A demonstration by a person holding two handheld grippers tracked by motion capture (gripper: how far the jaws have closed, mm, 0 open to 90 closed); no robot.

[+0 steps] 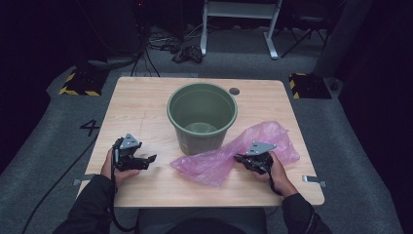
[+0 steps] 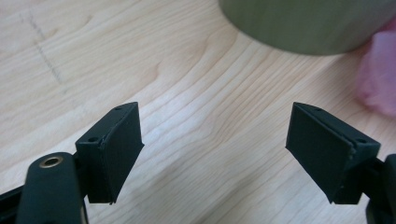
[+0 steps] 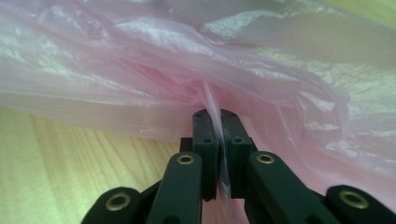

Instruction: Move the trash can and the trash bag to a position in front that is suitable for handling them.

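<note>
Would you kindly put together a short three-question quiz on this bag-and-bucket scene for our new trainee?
1. True or false: the right tongs are shut on a fold of the pink plastic bag.
2. Which tongs are open over bare wood: A) left tongs B) right tongs C) both?
3. Fill in: the green bucket stands upright on the wooden ______, beside the bag.

Key
1. True; the right gripper view shows film pinched between closed jaws.
2. A; the jaws stand wide apart, nothing between them.
3. table.
</note>
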